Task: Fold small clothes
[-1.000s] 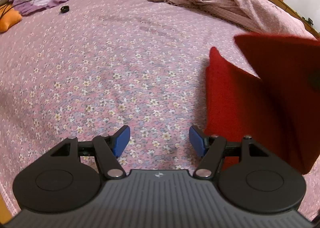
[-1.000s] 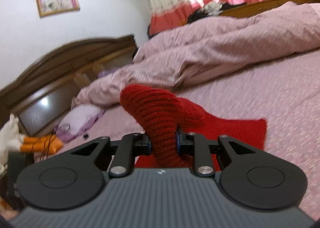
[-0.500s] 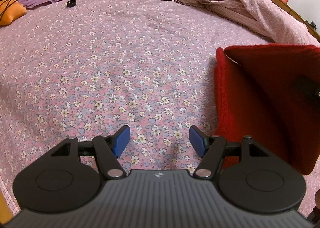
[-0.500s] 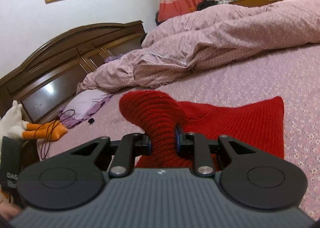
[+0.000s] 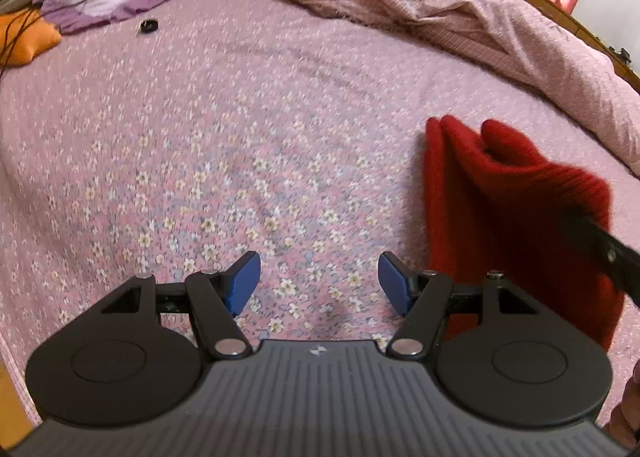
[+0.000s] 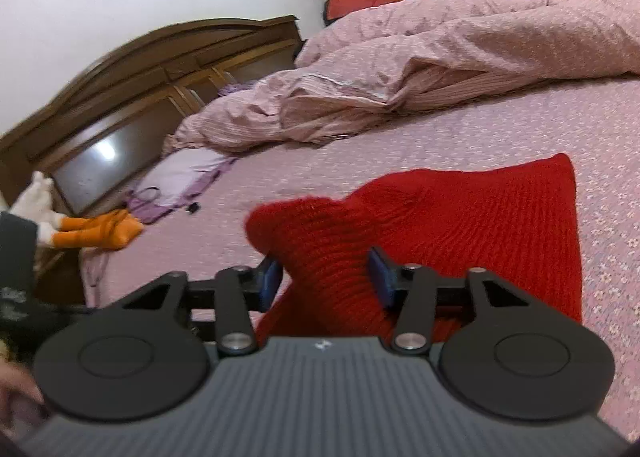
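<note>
The red knit garment (image 6: 460, 225) lies on the flowered bed (image 5: 240, 137). The right gripper (image 6: 324, 277) is opening, a raised fold between its fingers. The left gripper (image 5: 318, 281) hangs open over bare sheet.

We see a red garment (image 6: 460, 225) of coarse ribbed knit, matt and fuzzy. The bedsheet (image 5: 240, 129) is thin printed cloth, smooth; the quilt (image 6: 440, 57) is crinkled woven cloth. The headboard (image 6: 132, 69) is dark varnished wood with glossy panels. Both tongs, left (image 5: 319, 281) and right (image 6: 326, 277), are matt black plastic with ribbed grey housings, blue pads (image 5: 244, 277) and bright metal pivots.
</note>
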